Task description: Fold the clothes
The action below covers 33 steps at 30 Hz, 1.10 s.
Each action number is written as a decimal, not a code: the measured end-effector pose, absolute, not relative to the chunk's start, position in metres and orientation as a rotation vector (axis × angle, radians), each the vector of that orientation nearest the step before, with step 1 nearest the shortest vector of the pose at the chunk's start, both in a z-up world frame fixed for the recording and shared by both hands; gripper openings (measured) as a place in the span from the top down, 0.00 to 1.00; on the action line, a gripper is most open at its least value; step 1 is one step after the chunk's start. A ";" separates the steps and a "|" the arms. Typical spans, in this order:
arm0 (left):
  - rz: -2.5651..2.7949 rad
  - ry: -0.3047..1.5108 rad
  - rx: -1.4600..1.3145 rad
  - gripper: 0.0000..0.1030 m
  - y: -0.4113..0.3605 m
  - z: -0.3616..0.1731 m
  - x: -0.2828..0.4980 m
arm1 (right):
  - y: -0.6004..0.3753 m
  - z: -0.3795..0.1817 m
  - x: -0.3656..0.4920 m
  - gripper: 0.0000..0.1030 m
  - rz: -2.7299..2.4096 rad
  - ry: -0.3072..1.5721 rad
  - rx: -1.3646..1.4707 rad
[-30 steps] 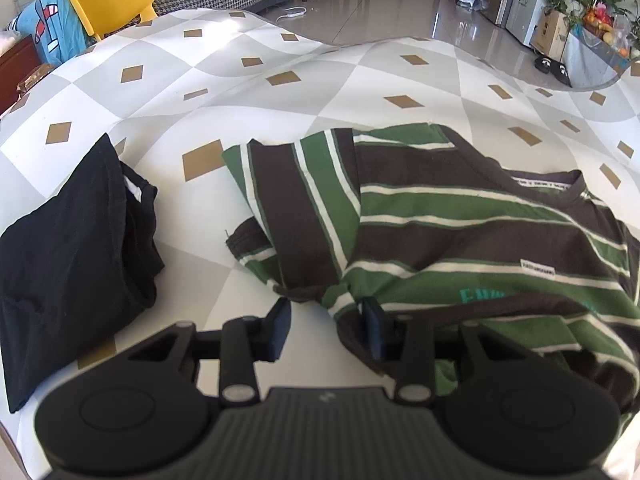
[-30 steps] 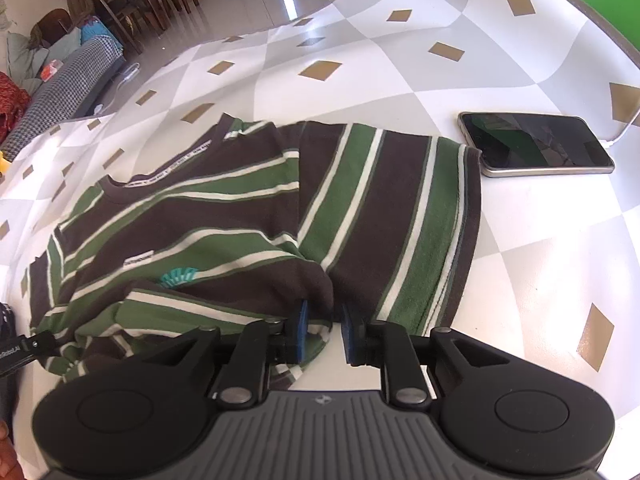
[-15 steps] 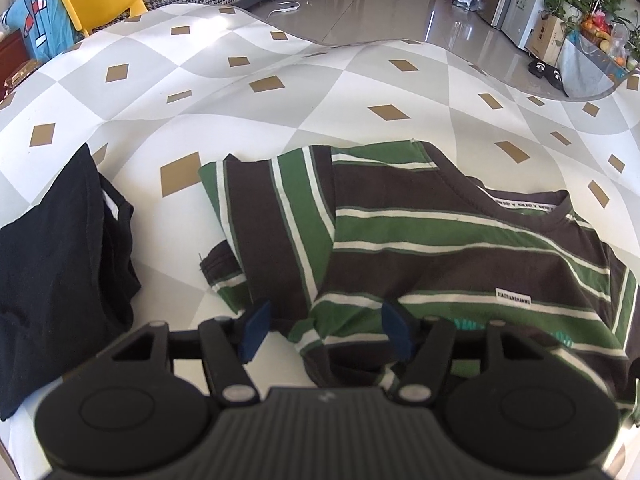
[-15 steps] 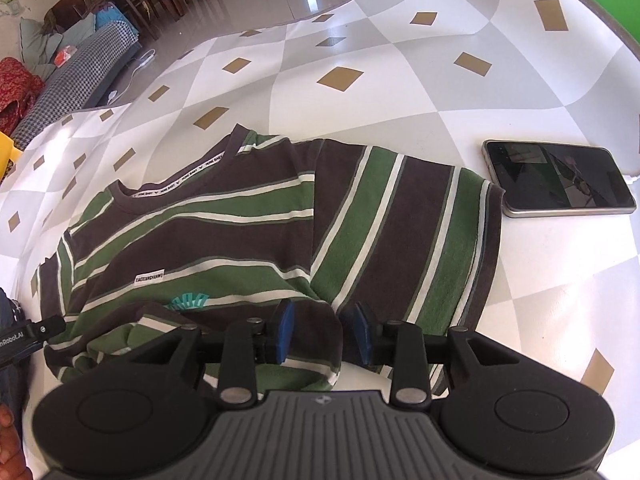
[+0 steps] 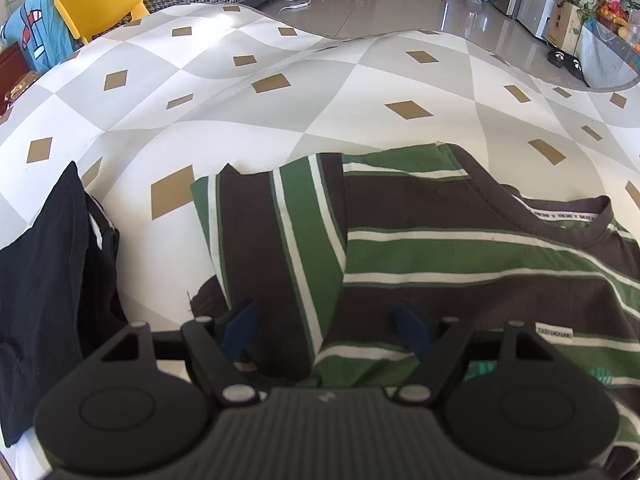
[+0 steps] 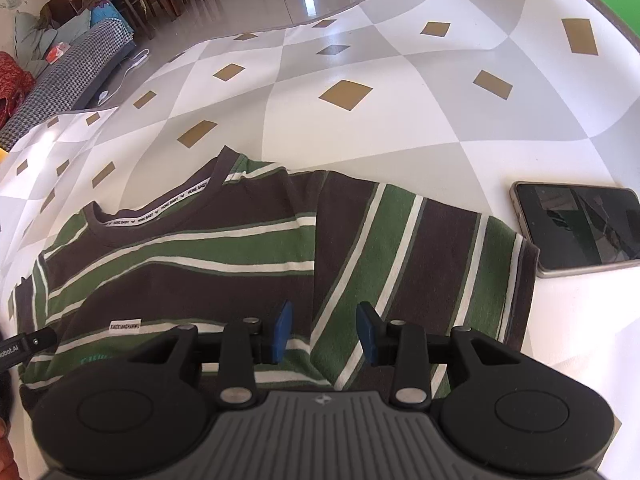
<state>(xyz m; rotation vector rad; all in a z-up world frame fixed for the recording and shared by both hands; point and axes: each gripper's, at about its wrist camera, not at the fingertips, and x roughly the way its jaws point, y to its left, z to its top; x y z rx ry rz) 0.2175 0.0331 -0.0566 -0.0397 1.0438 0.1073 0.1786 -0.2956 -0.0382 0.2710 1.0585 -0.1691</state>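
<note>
Left wrist view puts our left gripper (image 5: 326, 328) low in frame, released above the striped T-shirt (image 5: 460, 264), which fills centre and right with both sleeves turned inward; lengthwise folds look left. A folded black garment (image 5: 44, 300) lies far left. Our right gripper (image 6: 323, 330) is released too; a second ago both were narrower at the hem.

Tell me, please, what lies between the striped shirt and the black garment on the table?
Nothing lies there. In the left wrist view, only bare tablecloth separates the striped shirt from the black garment.
</note>
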 end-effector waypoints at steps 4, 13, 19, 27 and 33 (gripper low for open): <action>0.124 1.049 -0.033 0.22 0.035 -0.065 0.224 | -0.293 -0.044 0.185 0.65 -0.186 1.062 0.217; 0.152 1.015 -0.007 0.09 0.037 -0.070 0.239 | -0.284 -0.049 0.194 0.63 -0.221 1.046 0.084; 0.173 0.989 0.005 0.03 0.039 -0.073 0.250 | -0.284 -0.051 0.203 0.61 -0.249 1.024 0.065; 0.191 0.970 -0.004 0.02 0.041 -0.075 0.262 | -0.281 -0.052 0.216 0.56 -0.296 0.996 0.056; 0.199 0.972 -0.035 0.00 0.045 -0.077 0.270 | -0.281 -0.050 0.217 0.53 -0.294 1.004 0.077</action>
